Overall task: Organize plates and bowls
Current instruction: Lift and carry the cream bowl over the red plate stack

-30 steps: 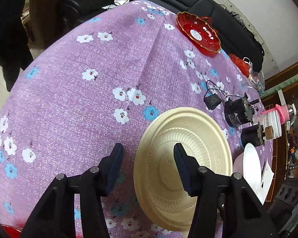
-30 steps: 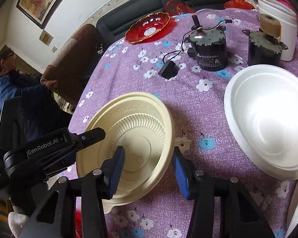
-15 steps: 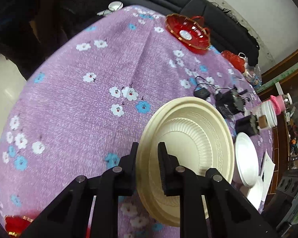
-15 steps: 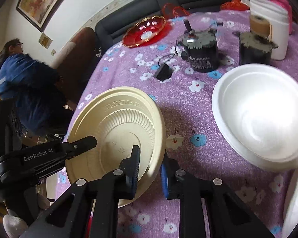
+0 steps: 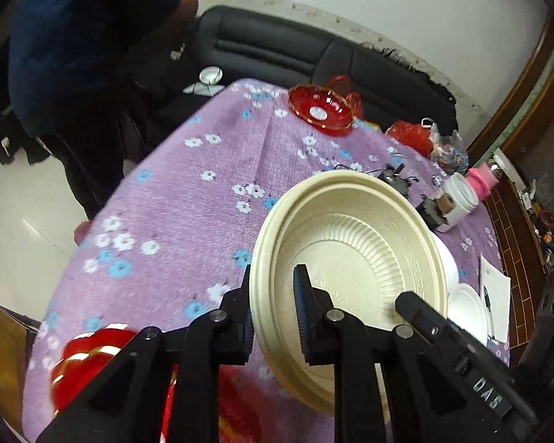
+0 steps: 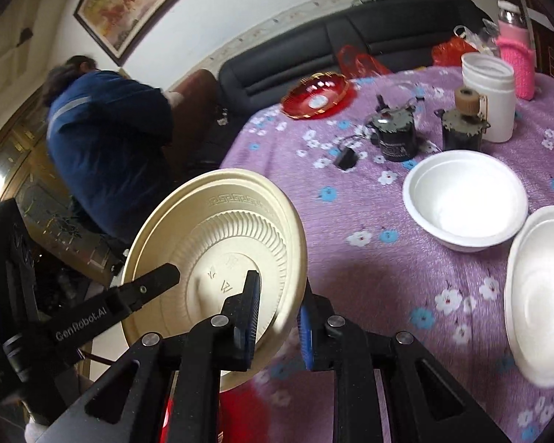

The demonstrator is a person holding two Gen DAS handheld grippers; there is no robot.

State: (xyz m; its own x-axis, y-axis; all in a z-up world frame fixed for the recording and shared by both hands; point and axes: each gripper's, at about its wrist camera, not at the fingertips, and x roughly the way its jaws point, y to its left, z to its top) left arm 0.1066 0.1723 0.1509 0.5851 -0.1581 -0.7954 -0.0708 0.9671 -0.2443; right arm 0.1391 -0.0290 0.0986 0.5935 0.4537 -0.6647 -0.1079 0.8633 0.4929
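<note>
I now have both grippers, left (image 5: 273, 310) and right (image 6: 279, 317), pinching the cream ribbed plate (image 5: 354, 254) by opposite rims, lifted off the tablecloth (image 6: 369, 258), ready for stacking

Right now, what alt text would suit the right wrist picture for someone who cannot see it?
Two black claws, the right claw and the left claw, grip opposite edges of a tilted cream plate above a purple flowered tablecloth. Two white bowls sit to the right, with a red dish farther back.
</note>
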